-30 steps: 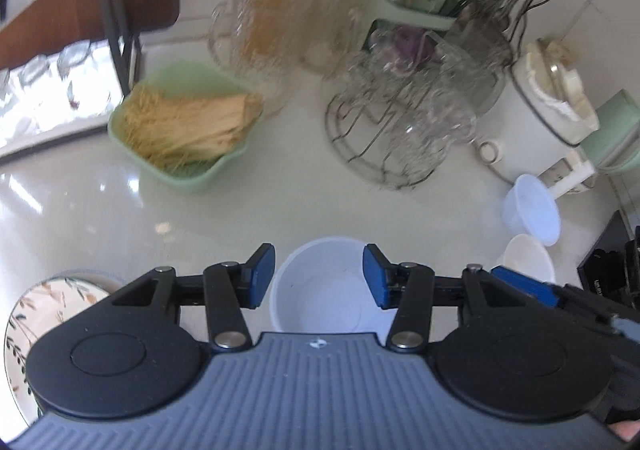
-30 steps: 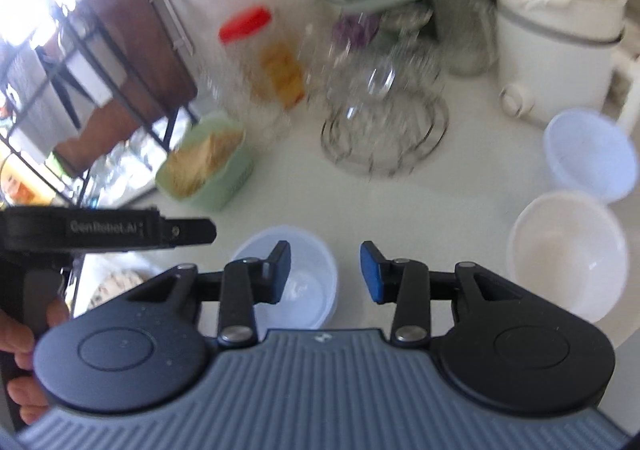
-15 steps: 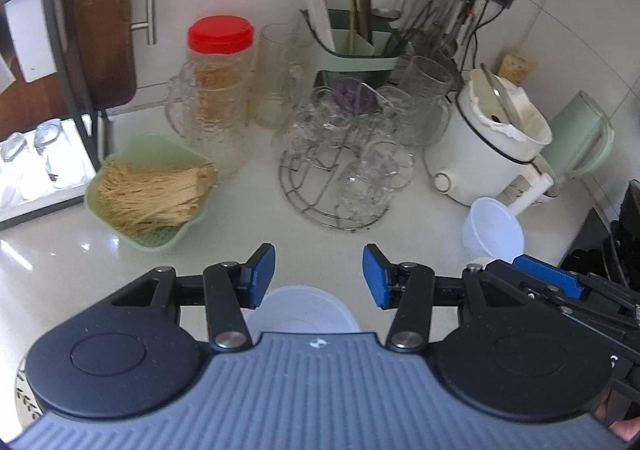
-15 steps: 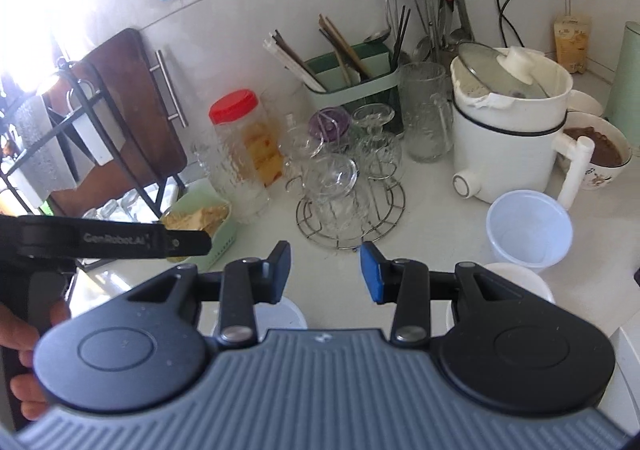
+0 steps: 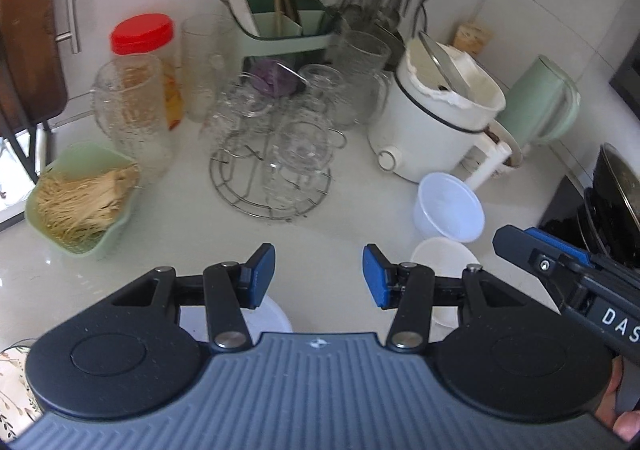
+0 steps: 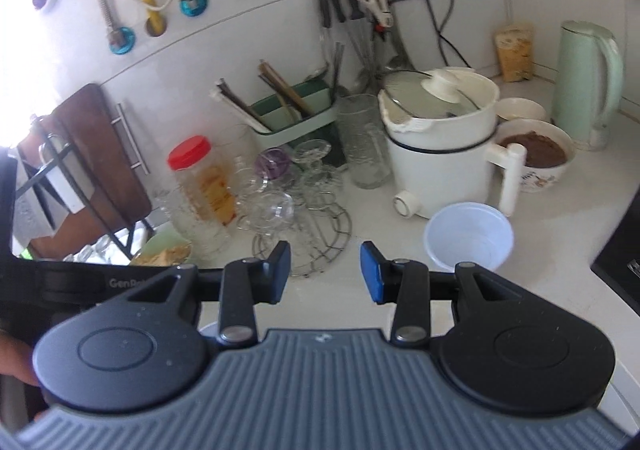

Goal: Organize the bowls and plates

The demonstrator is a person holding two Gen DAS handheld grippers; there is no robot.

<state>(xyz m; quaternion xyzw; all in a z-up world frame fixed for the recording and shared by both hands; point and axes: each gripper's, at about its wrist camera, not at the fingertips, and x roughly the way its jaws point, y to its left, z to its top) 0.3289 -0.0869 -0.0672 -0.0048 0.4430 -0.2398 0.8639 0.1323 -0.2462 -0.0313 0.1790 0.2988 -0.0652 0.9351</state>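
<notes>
My left gripper [image 5: 318,276] is open and empty above the white counter. A white plastic bowl [image 5: 264,320] sits just below its left finger, mostly hidden. A translucent plastic bowl [image 5: 448,205] and a white bowl [image 5: 440,256] stand to the right of it. A floral plate [image 5: 12,386] shows at the lower left edge. My right gripper [image 6: 325,273] is open and empty, held higher; the translucent bowl [image 6: 468,236] lies ahead to its right. It shows in the left wrist view [image 5: 568,274] at the right.
A wire rack of glasses [image 5: 276,153], a red-lidded jar [image 5: 148,61], a green basket of noodles [image 5: 80,201], a white cooker [image 5: 440,121], a green kettle [image 6: 592,81] and a bowl of brown food [image 6: 536,153] crowd the back. A dark stove [image 5: 608,209] is on the right.
Both grippers have lifted and tilted up away from the counter. The white bowl has slid under the left gripper, and more of the back wall shows.
</notes>
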